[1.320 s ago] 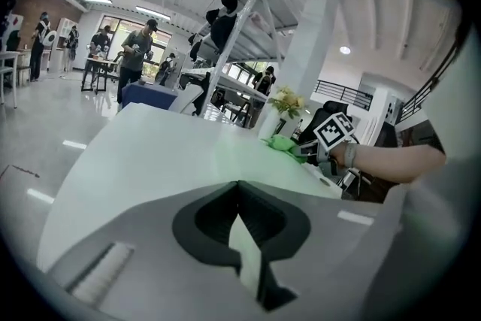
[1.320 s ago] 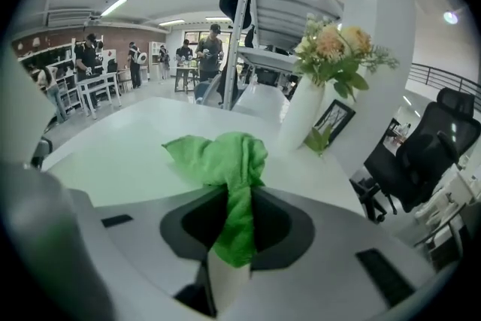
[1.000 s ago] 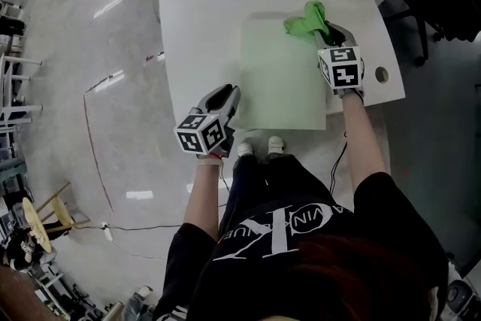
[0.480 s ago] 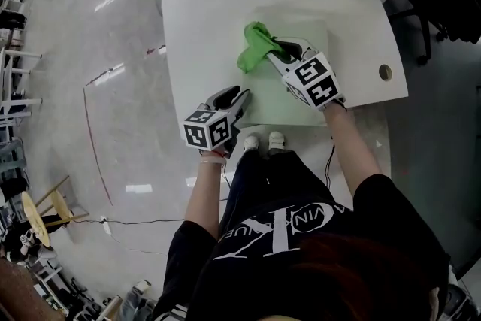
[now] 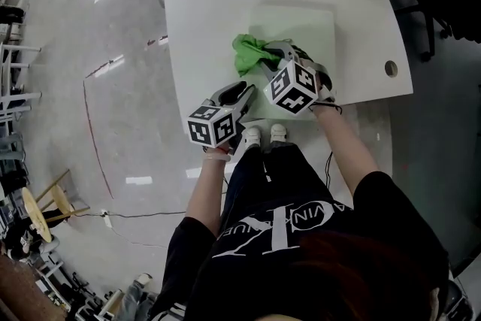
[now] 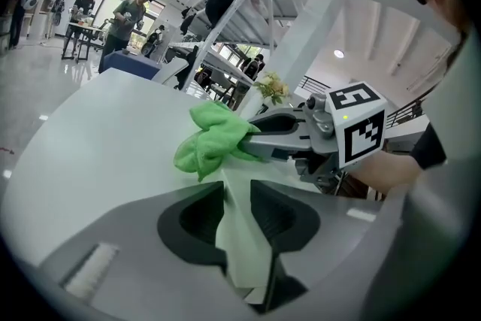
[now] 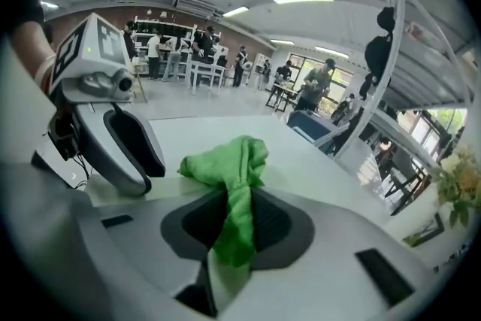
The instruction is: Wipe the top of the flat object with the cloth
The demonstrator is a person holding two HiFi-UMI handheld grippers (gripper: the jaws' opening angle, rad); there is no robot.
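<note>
Now we clamp the green cloth (image 5: 246,52) between the right gripper's (image 5: 264,62) fingers (image 7: 279,225), bunched on the pale flat object (image 5: 301,26) at its left edge. Our left gripper's (image 5: 246,92) fingers (image 6: 192,218) are closing, the flat object's near corner between them, on the white surface (image 5: 203,4).

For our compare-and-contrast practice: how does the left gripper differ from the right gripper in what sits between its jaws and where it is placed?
The left gripper has its jaws closing around the flat board at its near edge; the right gripper is clamped on the green cloth. The left gripper sits at the board's corner, while the right gripper lies over its top. Both carry a marker cube.
</note>
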